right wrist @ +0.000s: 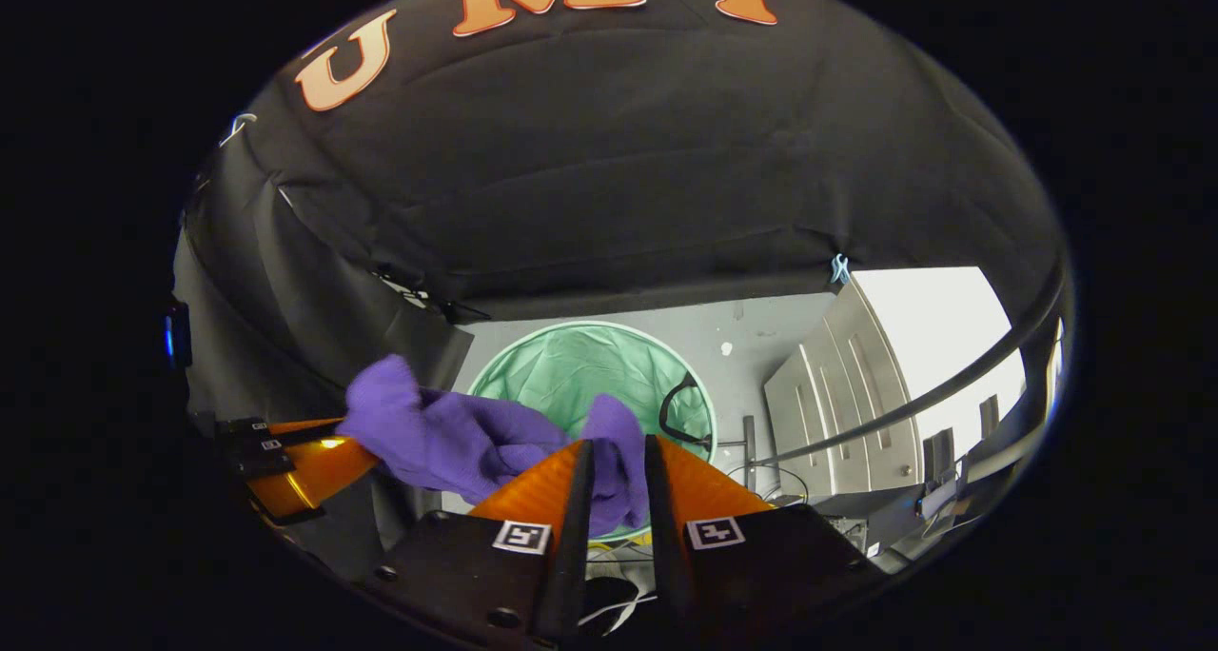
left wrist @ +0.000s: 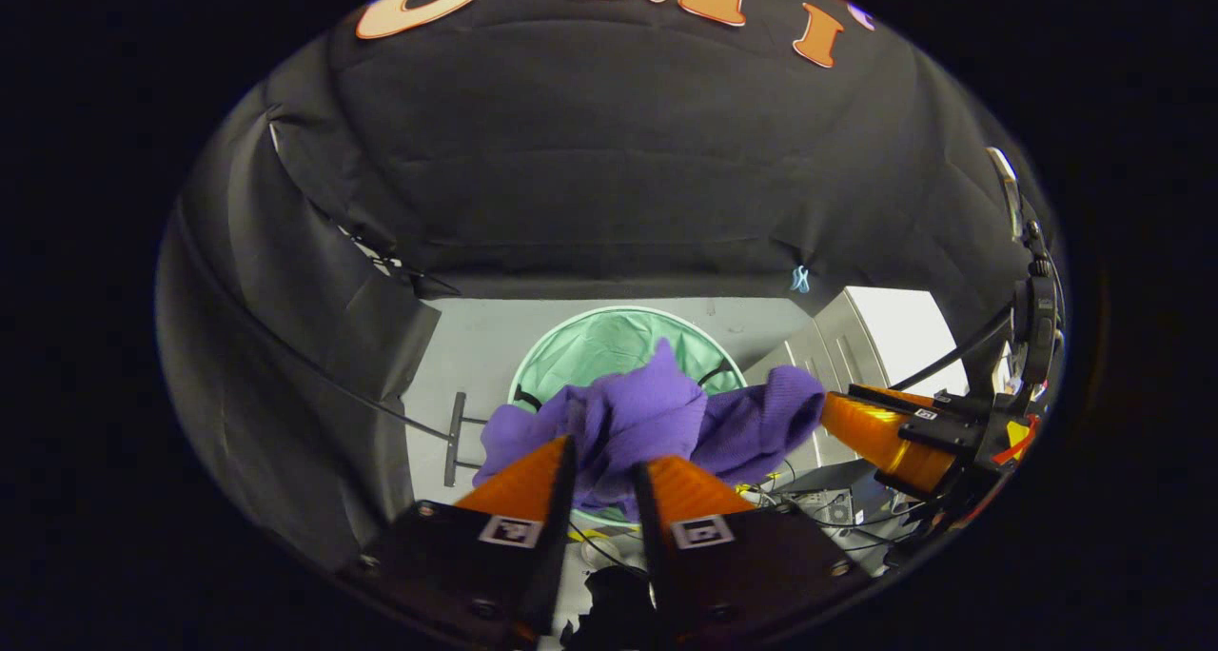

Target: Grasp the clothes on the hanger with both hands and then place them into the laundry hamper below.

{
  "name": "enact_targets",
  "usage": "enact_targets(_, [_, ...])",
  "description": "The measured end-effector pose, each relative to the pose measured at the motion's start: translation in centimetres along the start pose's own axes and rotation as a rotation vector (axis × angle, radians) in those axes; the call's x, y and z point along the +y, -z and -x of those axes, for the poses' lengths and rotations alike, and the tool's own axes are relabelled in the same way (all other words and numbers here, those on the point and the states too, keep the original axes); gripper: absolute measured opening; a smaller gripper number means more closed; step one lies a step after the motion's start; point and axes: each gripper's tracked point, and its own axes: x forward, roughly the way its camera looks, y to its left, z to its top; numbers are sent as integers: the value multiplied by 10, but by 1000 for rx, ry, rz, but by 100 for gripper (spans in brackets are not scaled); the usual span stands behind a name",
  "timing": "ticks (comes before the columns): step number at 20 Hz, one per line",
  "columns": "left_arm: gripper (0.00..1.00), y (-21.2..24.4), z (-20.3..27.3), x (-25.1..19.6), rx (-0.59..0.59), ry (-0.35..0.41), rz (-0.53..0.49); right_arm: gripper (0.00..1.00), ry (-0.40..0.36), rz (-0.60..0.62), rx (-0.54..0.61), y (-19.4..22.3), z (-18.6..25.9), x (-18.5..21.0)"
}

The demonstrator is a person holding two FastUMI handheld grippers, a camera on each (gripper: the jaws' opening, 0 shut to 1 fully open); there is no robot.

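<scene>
**Purple garment held over the hamper by both grippers**

In the left gripper view, the left gripper clamps a bunched fold of the purple garment between both fingers. The right gripper pinches another fold of the same cloth. The garment stretches between the two, hanging above the round green laundry hamper, whose open mouth sits on the grey floor beneath.
</scene>
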Motion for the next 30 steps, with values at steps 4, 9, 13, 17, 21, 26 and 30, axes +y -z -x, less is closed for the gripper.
enact_targets(4, [93,-4,16,7,-24,-3,58,48,18,7,-51,-18,23,-6])
enact_targets(9, [93,-17,37,16,-85,-6,76,96,34,15,-118,-30,52,-9])
enact_targets(13, [97,-24,63,16,-124,-3,82,99,53,34,-164,-37,71,-16])
enact_targets(17, [98,-33,83,4,-179,4,33,99,60,29,-200,-45,98,-23])
enact_targets(21, [97,-44,109,-16,-254,7,7,99,54,4,-276,-73,136,-36])
enact_targets(26, [98,-62,151,-26,-358,-24,16,99,42,7,-377,-104,190,-51])
enact_targets(30, [97,-92,205,-30,-526,-61,76,98,37,50,-493,-123,246,-60])
